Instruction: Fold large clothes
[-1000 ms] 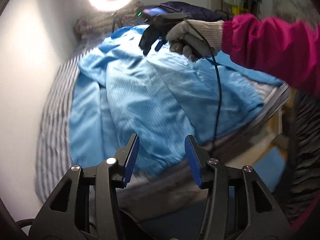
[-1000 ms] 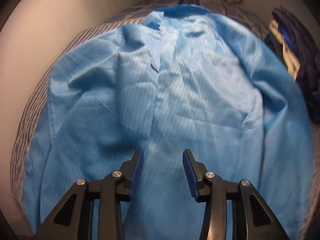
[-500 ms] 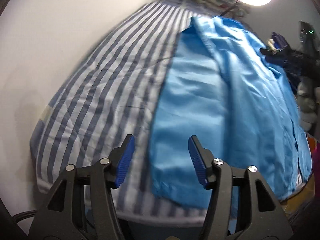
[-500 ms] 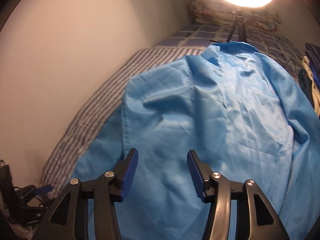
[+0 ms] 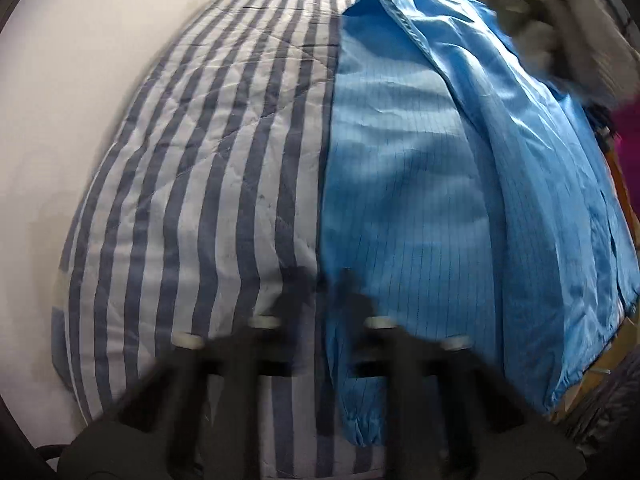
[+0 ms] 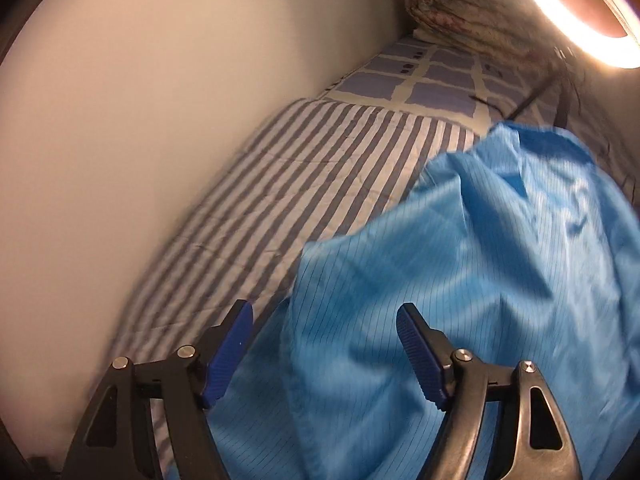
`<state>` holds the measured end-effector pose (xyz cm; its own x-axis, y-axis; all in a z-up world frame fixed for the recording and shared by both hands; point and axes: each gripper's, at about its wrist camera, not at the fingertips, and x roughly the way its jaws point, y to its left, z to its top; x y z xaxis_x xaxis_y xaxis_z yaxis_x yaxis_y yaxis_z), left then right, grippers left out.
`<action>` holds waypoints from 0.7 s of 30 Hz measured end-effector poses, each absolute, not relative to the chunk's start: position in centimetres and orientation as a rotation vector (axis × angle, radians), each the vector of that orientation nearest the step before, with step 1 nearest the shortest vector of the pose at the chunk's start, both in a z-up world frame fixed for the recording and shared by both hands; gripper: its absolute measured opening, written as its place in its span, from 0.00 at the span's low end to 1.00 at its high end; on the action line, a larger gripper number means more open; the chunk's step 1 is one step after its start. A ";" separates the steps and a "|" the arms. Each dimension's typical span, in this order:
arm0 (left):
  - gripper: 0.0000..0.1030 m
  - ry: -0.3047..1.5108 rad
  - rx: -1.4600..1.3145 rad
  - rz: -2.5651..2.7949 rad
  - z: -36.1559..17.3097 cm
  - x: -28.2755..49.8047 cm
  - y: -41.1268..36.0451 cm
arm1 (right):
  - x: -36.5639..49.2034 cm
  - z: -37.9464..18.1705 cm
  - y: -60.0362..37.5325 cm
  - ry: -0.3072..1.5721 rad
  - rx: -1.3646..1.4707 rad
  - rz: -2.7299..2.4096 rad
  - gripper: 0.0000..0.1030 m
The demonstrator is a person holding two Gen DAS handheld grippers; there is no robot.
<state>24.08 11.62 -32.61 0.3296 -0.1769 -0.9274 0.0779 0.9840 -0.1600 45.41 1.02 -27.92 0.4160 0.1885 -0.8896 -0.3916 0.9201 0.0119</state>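
Shiny blue pinstriped coat spread on striped blue-and-white quilt. Left gripper pinched shut at coat's edge, hold unclear from blur; may slip free. Right gripper opening, empty, above coat.

Glossy garment (cloth), matt quilt.

Black hand-held gripper, blue ribbed pads (silver screws), magenta sleeve
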 end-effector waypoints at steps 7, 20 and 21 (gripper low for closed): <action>0.00 1.129 -0.237 -0.246 -32.3 22.8 13.5 | 48.2 -31.2 3.6 1.132 -0.508 0.315 0.68; 0.05 1.043 -0.358 -0.280 -30.9 19.9 16.2 | 50.4 -32.4 4.3 1.147 -0.650 0.307 0.08; 0.24 1.093 -0.377 -0.300 -31.4 20.2 16.0 | 50.4 -32.4 4.5 1.142 -0.658 0.305 0.07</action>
<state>20.20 15.99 -31.37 0.4306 -0.4160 -0.8009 0.0511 0.8972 -0.4386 50.37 4.52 -32.43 0.4018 -0.1014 -0.9101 -0.5421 0.7746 -0.3257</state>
